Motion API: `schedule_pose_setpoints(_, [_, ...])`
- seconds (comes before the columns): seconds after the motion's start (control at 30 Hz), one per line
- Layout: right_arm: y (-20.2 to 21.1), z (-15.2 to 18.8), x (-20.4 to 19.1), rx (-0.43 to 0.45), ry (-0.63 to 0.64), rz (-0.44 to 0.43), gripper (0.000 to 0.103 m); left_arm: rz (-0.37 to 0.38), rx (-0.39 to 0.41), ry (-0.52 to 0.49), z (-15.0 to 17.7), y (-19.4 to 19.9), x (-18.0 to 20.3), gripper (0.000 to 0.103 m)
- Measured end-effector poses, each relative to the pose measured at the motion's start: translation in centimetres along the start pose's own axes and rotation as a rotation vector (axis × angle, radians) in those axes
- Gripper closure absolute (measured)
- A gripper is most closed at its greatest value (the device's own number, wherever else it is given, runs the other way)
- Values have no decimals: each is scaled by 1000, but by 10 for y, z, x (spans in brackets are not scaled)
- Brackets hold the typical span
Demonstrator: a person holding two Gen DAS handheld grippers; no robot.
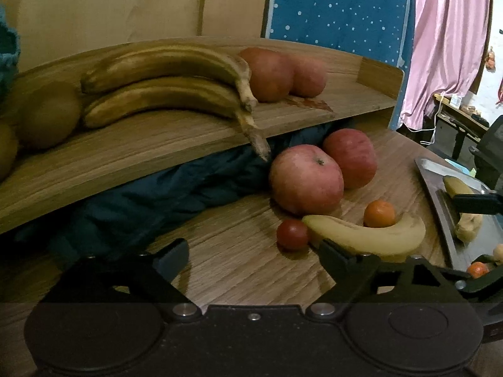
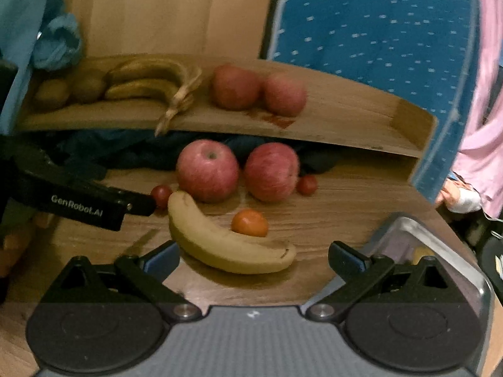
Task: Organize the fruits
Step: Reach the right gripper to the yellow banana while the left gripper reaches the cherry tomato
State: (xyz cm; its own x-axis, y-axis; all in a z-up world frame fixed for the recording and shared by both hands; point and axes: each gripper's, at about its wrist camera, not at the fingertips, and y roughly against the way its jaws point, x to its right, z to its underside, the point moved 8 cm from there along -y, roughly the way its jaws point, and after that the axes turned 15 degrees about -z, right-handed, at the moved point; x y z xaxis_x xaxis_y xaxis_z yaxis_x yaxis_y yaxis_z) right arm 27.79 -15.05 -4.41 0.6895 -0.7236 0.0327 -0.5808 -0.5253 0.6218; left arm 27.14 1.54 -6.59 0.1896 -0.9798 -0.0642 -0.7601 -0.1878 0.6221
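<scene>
Left gripper: jaws wide, nothing between them, bare wooden surface under the gap. Its right finger sits just beside the yellow banana and the small tomato.

Right gripper: jaws wide, hovering over the near end of the same yellow banana; pads don't touch it.

On the surface: two red apples side by side just behind the banana, an orange tucked into the banana's curve, a tomato at the banana's far tip, a second tomato to the right of the right-hand apple.

Wooden shelf above: two browned bananas stacked, stems hanging over the front edge; two more apples to their right; brown round fruit at the left end, likely kiwis. Dark blue cloth is bunched under the shelf.

Metal tray at right edge of the left wrist view, with a banana piece on it and the other gripper's finger crossing it.
</scene>
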Motion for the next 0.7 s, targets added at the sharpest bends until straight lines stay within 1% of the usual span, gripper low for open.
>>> schedule_pose_setpoints(0.1, [-11, -1, 1, -33, 25, -50, 1, 10, 2, -8, -1, -2, 4, 19])
schedule_pose_setpoints(0.2, [-20, 0, 4, -57, 22, -90, 1, 18, 1, -16, -2, -5, 7, 23])
schedule_pose_setpoints(0.23, [-23, 0, 6, -65, 21, -101, 2, 20, 0, -16, -2, -6, 8, 26])
schedule_pose_setpoints(0.27, [-26, 1, 7, -73, 21, -108, 3, 23, -3, -16, -2, -7, 8, 29])
schedule_pose_setpoints(0.37, [-33, 1, 10, -85, 25, -117, 5, 29, -3, -14, -2, -10, 10, 32])
schedule_pose_setpoints(0.5, [-35, 5, 10, -96, 24, -137, 8, 33, 8, -13, -2, -10, 12, 35])
schedule_pose_setpoints(0.53, [-36, 6, 10, -98, 27, -133, 8, 35, 10, -14, -3, -10, 12, 37])
schedule_pose_setpoints(0.6, [-35, 6, 10, -95, 25, -132, 9, 44, 12, -22, -3, -10, 14, 48])
schedule_pose_setpoints(0.63, [-34, 6, 10, -95, 27, -130, 10, 46, 11, -28, -2, -10, 16, 56])
schedule_pose_setpoints(0.7, [-33, 7, 8, -93, 31, -125, 11, 42, 14, -42, -2, -9, 18, 62])
